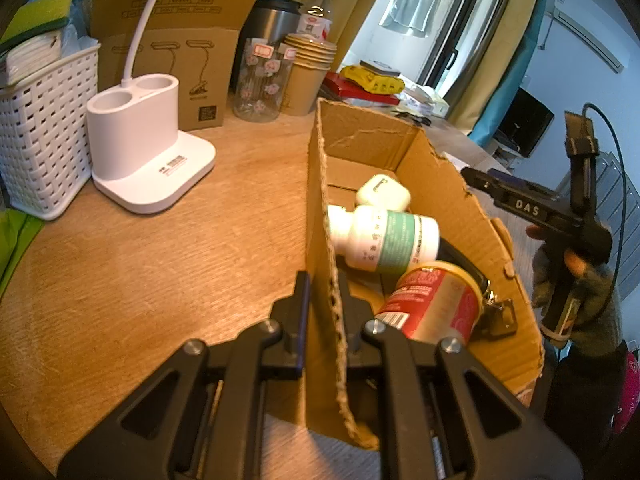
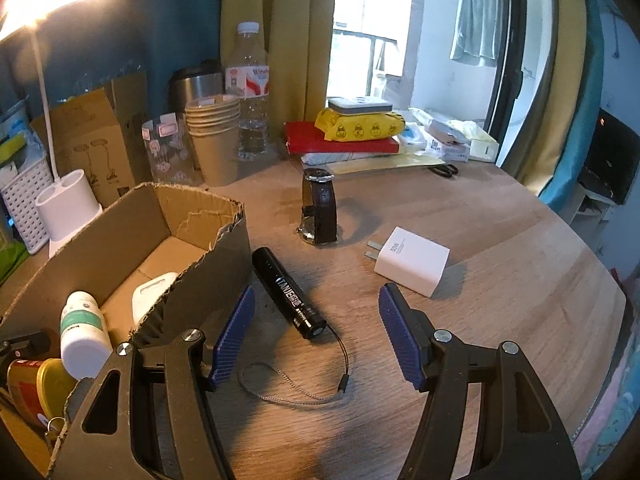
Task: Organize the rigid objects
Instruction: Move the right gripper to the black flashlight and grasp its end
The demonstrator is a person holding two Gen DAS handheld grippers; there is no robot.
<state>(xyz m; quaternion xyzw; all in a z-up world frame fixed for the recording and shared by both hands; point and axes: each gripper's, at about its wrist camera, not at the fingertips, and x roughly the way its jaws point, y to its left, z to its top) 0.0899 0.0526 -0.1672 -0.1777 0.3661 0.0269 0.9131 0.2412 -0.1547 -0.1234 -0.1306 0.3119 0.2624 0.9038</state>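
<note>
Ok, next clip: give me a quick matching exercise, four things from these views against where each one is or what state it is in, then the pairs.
Things:
1. black flashlight
2. white charger
3. white pill bottle
4. left gripper

Places or states:
A. lying inside the cardboard box
B. shut on the box's near wall
C. on the table, just outside the box, a cord trailing from its end
D. on the table further right, prongs pointing left

Pairs: 1-C, 2-D, 3-A, 4-B
</note>
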